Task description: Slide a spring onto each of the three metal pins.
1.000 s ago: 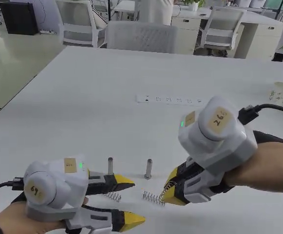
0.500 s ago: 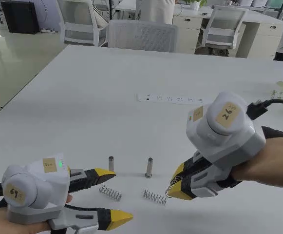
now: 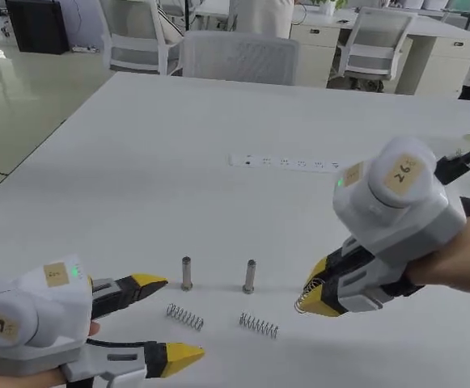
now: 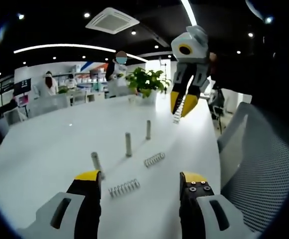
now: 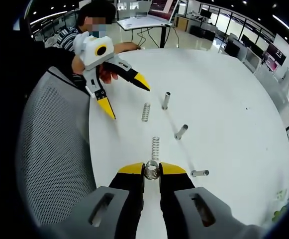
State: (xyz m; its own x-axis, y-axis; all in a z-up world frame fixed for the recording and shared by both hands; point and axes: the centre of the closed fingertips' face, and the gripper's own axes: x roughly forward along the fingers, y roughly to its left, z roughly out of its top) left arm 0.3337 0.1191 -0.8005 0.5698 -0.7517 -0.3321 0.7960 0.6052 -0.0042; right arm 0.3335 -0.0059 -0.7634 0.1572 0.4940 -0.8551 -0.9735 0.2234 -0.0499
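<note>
Right claw (image 3: 309,301) clamps a spring (image 5: 152,170), right of the pins (image 3: 250,276). Left claw (image 4: 141,178) stands apart, two springs (image 3: 258,326) lying before the pins.

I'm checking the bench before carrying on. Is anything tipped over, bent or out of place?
Nothing stands out. All three pins stand upright on the table, two springs lie loose near them, and the right gripper holds the third spring in its jaws.

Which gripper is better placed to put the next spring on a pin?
Right. The right gripper is shut on a spring, raised near a bare pin; the left gripper is open, holding nothing.
</note>
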